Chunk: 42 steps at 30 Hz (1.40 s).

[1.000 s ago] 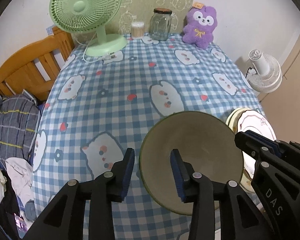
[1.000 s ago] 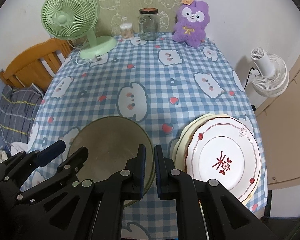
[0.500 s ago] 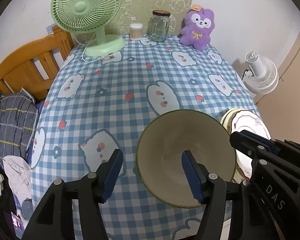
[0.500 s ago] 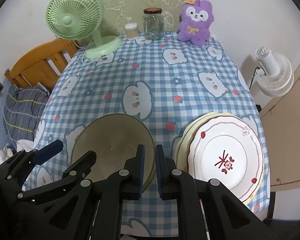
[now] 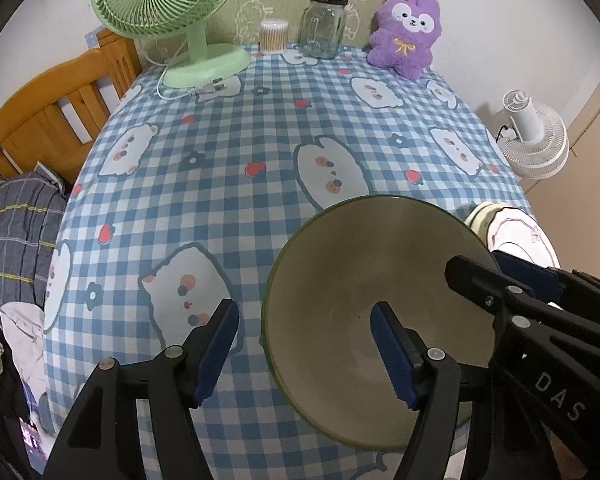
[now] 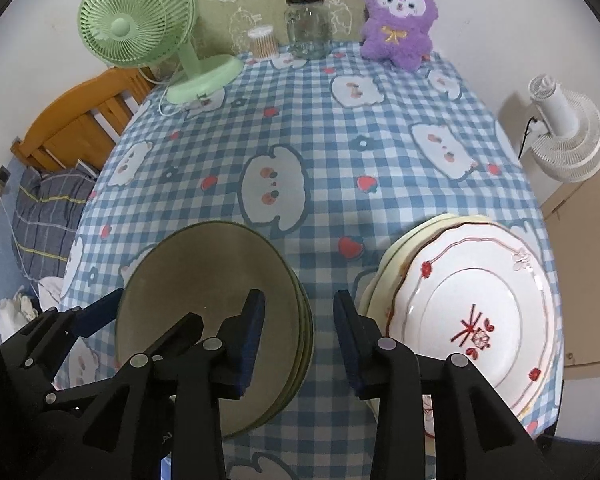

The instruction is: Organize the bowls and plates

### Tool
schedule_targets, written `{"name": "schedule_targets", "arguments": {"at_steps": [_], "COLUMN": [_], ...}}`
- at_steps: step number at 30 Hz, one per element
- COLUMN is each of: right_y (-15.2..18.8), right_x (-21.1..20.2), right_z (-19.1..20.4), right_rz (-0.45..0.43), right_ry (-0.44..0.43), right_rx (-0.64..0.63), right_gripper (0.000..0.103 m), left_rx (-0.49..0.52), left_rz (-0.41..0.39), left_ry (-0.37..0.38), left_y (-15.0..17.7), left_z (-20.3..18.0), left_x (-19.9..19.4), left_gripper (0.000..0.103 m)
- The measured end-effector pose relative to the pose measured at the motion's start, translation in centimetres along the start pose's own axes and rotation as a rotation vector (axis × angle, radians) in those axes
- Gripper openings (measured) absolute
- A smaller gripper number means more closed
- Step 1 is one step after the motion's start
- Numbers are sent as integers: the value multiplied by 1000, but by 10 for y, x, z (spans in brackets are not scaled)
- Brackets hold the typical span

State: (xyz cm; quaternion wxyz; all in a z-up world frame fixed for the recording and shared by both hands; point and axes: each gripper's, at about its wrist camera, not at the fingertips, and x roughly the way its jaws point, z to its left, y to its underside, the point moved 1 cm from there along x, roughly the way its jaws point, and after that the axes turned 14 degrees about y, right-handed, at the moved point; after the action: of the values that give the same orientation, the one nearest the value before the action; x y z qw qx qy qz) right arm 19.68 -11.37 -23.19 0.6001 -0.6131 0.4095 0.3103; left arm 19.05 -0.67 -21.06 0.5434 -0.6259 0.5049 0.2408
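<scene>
The round olive-green ceramic bowl point(image 5: 376, 312), plain beige inside, sits on the checked tabletop point(image 5: 260, 128), both grippers' fingers point(image 5: 216, 346) opening, released astride its rim.

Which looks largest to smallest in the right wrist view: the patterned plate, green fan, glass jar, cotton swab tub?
1. Patterned plate, though it is nearest the camera, which inflates it.
2. Green fan.
3. Glass jar.
4. Cotton swab tub.
</scene>
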Motion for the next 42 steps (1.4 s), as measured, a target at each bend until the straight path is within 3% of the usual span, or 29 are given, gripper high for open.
{"name": "schedule_targets", "arguments": {"at_steps": [18, 24, 31, 34, 39, 42], "right_y": [1, 2, 2, 3, 3, 2], "right_x": [44, 49, 55, 56, 53, 54], "right_z": [11, 14, 12, 12, 15, 15], "right_rz": [95, 99, 118, 123, 126, 133], "right_ry": [-79, -97, -145, -142, -123, -126], "right_rx": [-10, -6, 42, 51, 17, 11], "right_gripper": [40, 51, 53, 53, 50, 50], "left_rx": [-32, -12, -3, 7, 48, 54], "left_rz": [30, 23, 23, 29, 39, 49], "left_ry": [43, 57, 83, 100, 129, 134], "left_y": [6, 8, 5, 5, 5, 4], "left_z": [17, 18, 20, 19, 10, 8], "left_x": [27, 30, 32, 33, 31, 31], "left_gripper": [72, 75, 75, 72, 50, 50]}}
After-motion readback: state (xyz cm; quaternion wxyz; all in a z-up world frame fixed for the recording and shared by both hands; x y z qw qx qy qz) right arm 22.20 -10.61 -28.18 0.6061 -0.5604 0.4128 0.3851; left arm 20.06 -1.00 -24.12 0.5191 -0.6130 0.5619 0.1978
